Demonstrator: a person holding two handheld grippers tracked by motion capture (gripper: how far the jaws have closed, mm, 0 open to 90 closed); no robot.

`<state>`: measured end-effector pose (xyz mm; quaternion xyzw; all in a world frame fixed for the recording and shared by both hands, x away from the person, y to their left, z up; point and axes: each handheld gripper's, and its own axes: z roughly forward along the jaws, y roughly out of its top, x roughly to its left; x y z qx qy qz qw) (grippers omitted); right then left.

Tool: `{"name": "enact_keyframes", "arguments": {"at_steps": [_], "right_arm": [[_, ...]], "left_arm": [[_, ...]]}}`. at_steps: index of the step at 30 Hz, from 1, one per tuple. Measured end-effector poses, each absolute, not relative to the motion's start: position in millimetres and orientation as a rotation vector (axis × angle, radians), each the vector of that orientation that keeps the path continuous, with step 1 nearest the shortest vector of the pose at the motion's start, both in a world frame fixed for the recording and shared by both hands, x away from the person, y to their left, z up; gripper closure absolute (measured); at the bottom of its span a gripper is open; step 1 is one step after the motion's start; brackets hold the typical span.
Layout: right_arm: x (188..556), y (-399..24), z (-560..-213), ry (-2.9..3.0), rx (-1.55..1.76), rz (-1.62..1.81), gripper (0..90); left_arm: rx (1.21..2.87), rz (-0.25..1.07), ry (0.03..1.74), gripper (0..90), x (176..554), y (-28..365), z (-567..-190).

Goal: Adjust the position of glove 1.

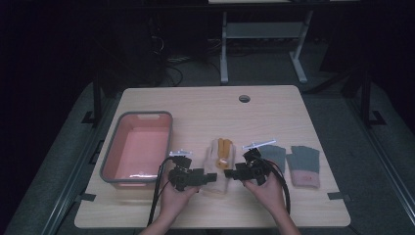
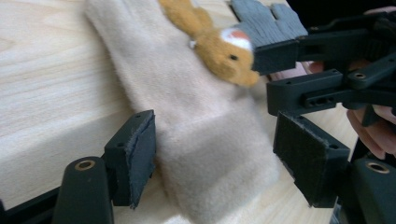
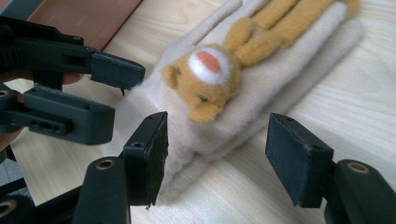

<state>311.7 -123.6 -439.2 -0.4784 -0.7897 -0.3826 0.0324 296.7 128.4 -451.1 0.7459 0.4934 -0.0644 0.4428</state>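
Note:
A beige fleece glove (image 1: pixel 219 166) with an orange plush animal (image 1: pixel 223 155) sewn on it lies flat at the table's front middle. From the left, my left gripper (image 1: pixel 211 177) points at the glove's cuff; in the left gripper view its jaws (image 2: pixel 219 158) straddle the cuff (image 2: pixel 187 121), the right pad standing off the fabric. From the other side my right gripper (image 1: pixel 234 172) faces it. Its open jaws (image 3: pixel 219 154) flank the cuff's corner (image 3: pixel 201 149) below the animal's head (image 3: pixel 210 79). The two grippers' tips sit close together over the cuff.
A grey basin (image 1: pixel 110 161) with a pink inside stands at the left. A pair of grey gloves (image 1: pixel 303 164) with pink cuffs lies at the right, one partly behind my right gripper. A cable hole (image 1: pixel 244 98) sits near the far edge.

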Motion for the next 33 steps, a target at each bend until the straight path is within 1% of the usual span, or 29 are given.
{"name": "enact_keyframes", "arguments": {"at_steps": [7,9,14,16,18,22,25,29,33], "right_arm": [[310.1,-128.4,-439.4,-2.407,-1.486,-1.202,39.0],[310.0,-128.6,-439.7,-2.401,-1.492,-1.194,39.1],[309.7,-128.8,-445.2,-2.372,-1.512,-1.172,39.1],[310.2,-128.3,-448.1,-2.359,-1.525,-1.156,39.4],[310.5,-129.1,-449.6,-2.343,-1.525,-1.162,39.6],[311.3,-131.2,-451.4,-2.316,-1.533,-1.168,39.7],[314.0,-132.1,-454.5,-2.288,-1.544,-1.167,40.6],[315.6,-131.6,-458.0,-2.266,-1.552,-1.163,40.7],[316.3,-133.0,-460.6,-2.244,-1.572,-1.152,41.1]], "left_arm": [[1.851,-0.162,1.29,32.9,300.5,129.1,-455.5],[1.846,-0.169,1.293,35.2,300.6,129.0,-456.1],[1.823,-0.228,1.294,37.2,299.9,125.4,-458.4],[1.795,-0.296,1.262,39.4,296.5,121.2,-458.5],[1.809,-0.307,1.246,39.7,294.7,119.7,-457.9],[1.825,-0.266,1.253,39.1,294.9,124.2,-457.4],[1.828,-0.266,1.287,39.1,299.0,128.3,-459.5],[1.834,-0.282,1.291,37.9,300.2,124.9,-463.8],[1.842,-0.287,1.287,40.7,299.8,120.7,-465.8]]}}
